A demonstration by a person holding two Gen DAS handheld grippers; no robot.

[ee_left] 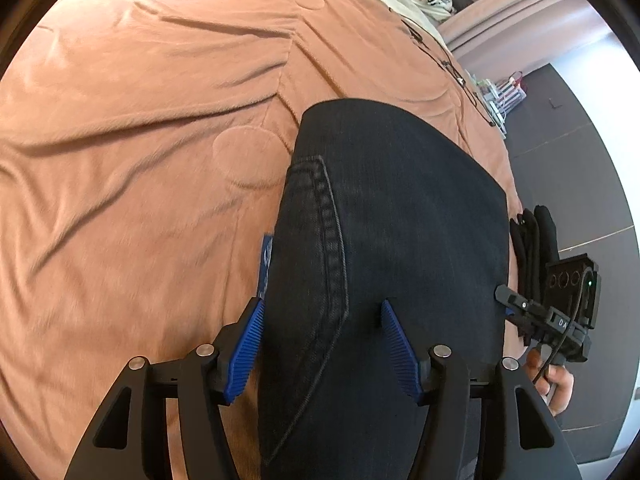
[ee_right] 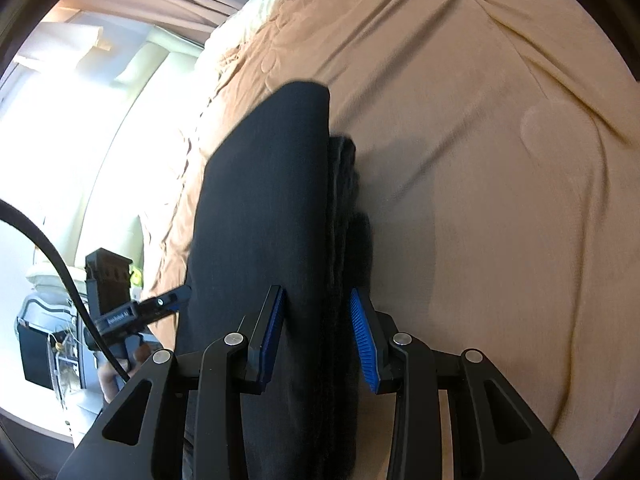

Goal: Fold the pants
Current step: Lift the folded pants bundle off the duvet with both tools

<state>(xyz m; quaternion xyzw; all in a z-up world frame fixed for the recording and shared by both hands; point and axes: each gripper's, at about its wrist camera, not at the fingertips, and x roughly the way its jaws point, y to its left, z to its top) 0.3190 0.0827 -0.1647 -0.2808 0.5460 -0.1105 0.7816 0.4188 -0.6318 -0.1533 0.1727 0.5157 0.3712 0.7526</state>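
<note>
Two grippers are on the pants (ee_left: 384,240), which lie folded into a dark denim stack on the orange blanket (ee_left: 140,160) near the edge of the bed; from my left gripper (ee_left: 322,344) I see the fingers spread wide with the cloth running between them, the left blue pad (ee_left: 246,344) off the fabric at its edge and the right pad (ee_left: 400,352) resting on top, so I read it as not gripping; my right gripper (ee_right: 318,336) straddles the thick layered edge of the stack, its jaws narrower, and the pads (ee_right: 362,340) seem to stand just clear of the cloth, though I cannot be sure the left one is not touching; the denim looks heavy for cloth, limp but with some body, so I expect it to sag between two holds and to drag on the fuzzy blanket rather than slide; the seams and pocket stitching (ee_left: 332,240) give firm, grippy ridges; I would pinch through all the layers at the thick edge, one gripper toward each end, since a hold on the top layer alone would likely peel the fold open; nothing here is fragile
</note>
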